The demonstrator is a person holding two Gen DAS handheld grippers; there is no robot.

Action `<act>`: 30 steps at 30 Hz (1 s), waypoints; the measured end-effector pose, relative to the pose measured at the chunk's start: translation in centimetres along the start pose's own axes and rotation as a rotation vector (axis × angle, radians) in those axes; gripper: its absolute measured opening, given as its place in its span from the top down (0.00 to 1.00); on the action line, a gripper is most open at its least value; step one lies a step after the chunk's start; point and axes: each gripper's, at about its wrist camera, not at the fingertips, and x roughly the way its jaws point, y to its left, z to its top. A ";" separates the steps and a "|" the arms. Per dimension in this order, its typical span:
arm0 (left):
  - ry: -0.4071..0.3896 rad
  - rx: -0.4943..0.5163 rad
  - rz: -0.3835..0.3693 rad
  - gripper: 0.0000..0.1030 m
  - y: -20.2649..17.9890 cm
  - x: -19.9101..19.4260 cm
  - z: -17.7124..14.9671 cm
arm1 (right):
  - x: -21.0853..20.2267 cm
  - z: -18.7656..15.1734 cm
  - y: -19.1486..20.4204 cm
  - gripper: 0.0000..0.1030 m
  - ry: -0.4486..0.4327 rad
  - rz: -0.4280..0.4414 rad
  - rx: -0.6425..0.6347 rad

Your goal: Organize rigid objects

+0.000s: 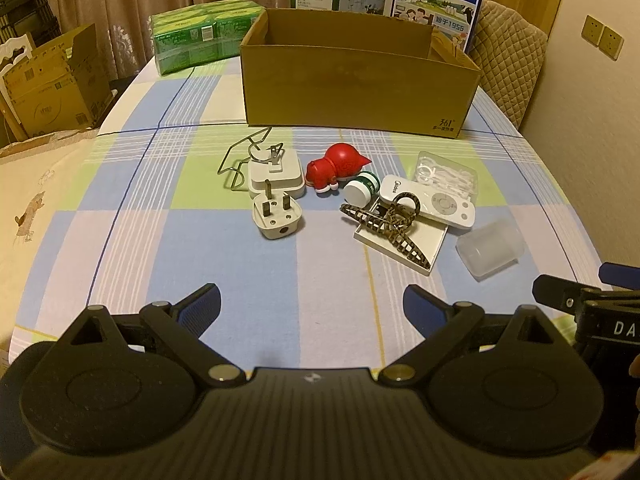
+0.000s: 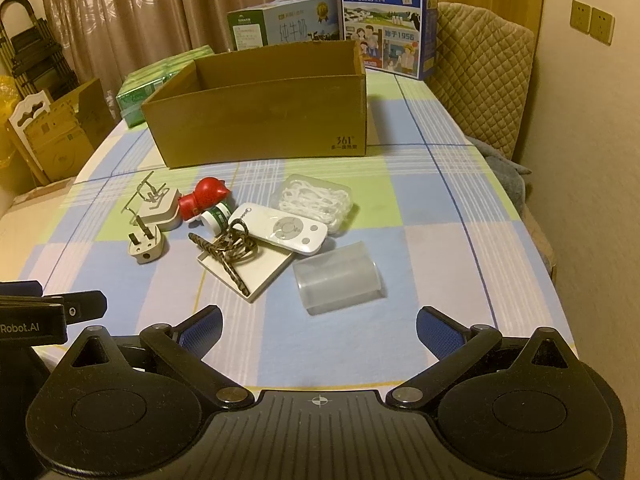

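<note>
An open cardboard box [image 1: 352,92] [image 2: 260,116] stands at the far side of the checked tablecloth. In front of it lie a grey plug [image 1: 276,216] [image 2: 145,246], a white adapter [image 1: 275,174], a wire hook [image 1: 240,156], a red toy [image 1: 338,166] [image 2: 204,198], a small white-green bottle [image 1: 360,190], a white remote [image 1: 428,204] [image 2: 280,232], a patterned hair claw [image 1: 388,226] [image 2: 228,250] on a flat white box, a clear floss box [image 1: 448,172] [image 2: 316,200] and a clear plastic container [image 1: 490,248] [image 2: 338,282]. My left gripper [image 1: 312,308] and right gripper [image 2: 318,330] are open and empty, near the table's front edge.
Green tissue packs [image 1: 200,36] and two milk cartons [image 2: 384,20] stand behind the box. A quilted chair [image 2: 480,76] is at the right. Cardboard boxes [image 1: 52,84] stand on the floor at the left.
</note>
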 end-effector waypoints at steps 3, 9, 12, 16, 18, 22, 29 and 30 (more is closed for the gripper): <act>0.001 -0.002 -0.001 0.06 0.0 0.0 0.0 | 0.0 0.0 0.0 0.02 0.000 0.000 -0.001; 0.000 -0.003 -0.001 0.07 0.0 0.0 0.0 | 0.1 -0.1 -0.1 0.02 0.001 -0.001 0.002; 0.001 -0.003 -0.001 0.07 0.1 0.0 0.0 | 0.1 -0.1 -0.1 0.02 0.002 -0.001 0.002; -0.001 -0.007 -0.007 0.07 0.1 0.1 0.0 | 0.2 -0.1 -0.2 0.02 0.002 -0.002 0.004; -0.003 -0.007 -0.008 0.07 0.1 0.2 0.0 | 0.3 -0.2 -0.2 0.02 0.003 -0.002 0.006; -0.003 -0.008 -0.009 0.07 0.1 0.3 0.1 | 0.5 -0.2 -0.3 0.02 0.006 0.000 0.008; 0.000 -0.009 -0.013 0.07 0.1 0.5 0.3 | 0.7 -0.2 -0.3 0.02 0.007 0.001 0.011; 0.002 -0.008 -0.014 0.07 0.1 0.6 0.3 | 0.7 -0.2 -0.4 0.02 0.004 0.003 0.012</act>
